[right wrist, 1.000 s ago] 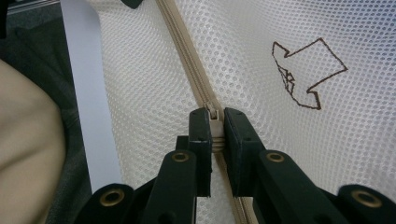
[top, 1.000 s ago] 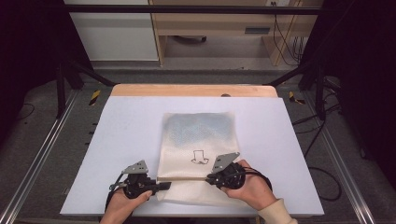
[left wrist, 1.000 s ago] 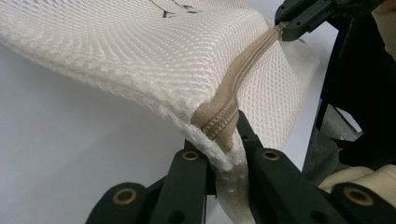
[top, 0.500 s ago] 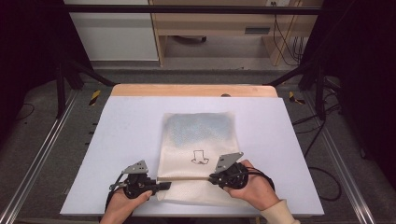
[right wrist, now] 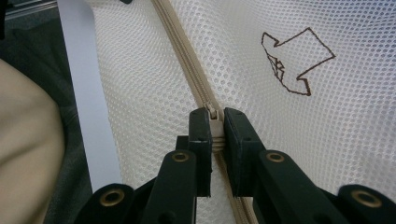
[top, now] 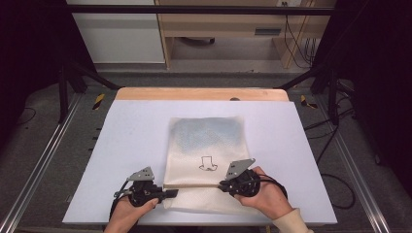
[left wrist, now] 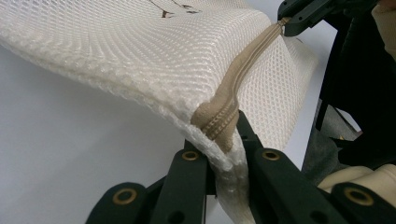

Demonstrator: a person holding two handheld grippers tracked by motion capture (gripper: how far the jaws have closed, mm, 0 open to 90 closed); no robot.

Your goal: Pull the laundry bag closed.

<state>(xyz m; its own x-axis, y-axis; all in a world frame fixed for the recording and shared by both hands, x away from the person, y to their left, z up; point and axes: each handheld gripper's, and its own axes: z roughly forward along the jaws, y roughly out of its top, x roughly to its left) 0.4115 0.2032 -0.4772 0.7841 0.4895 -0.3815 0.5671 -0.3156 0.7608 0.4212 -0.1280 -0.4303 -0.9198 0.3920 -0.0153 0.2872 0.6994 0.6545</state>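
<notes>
A white rectangular desk (top: 136,145) carries a cream mesh laundry bag (top: 206,160) at the middle of its near edge, long axis running from near edge to far edge, its printed brown arrow (top: 208,164) pointing toward the near edge. A beige zipper (top: 194,185) crosses the bag's near end, parallel to that edge. The left gripper (top: 167,193) has its fingers clamped on the zipper's left end; the right gripper (top: 224,185) pinches the small zipper pull (right wrist: 214,122).

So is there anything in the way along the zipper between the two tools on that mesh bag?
Nothing visible. The right tool is shut on the zipper pull, the left tool on the end of the beige zipper of the cream mesh bag. The zipper between them lies bare.
</notes>
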